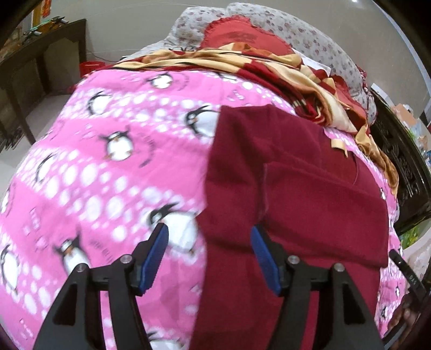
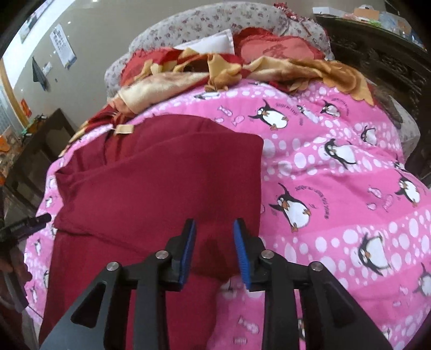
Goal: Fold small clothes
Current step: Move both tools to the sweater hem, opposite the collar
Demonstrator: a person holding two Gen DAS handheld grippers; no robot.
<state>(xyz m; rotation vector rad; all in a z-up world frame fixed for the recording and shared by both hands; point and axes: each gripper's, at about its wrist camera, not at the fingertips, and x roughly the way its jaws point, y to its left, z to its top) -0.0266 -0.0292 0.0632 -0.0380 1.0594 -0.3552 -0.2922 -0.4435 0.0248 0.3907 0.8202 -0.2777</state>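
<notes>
Both wrist views above garment (image 1: 296, 188)

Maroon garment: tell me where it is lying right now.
The maroon garment lies on the pink penguin blanket, right of centre in the left wrist view and left of centre in the right wrist view, below the red and gold cloth.

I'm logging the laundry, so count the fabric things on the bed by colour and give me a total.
Maroon: 1, the garment
Pink penguin print: 1, the bedspread
Red and gold: 1, the crumpled blanket
Grey floral: 1, the pillow
Total: 4
</notes>
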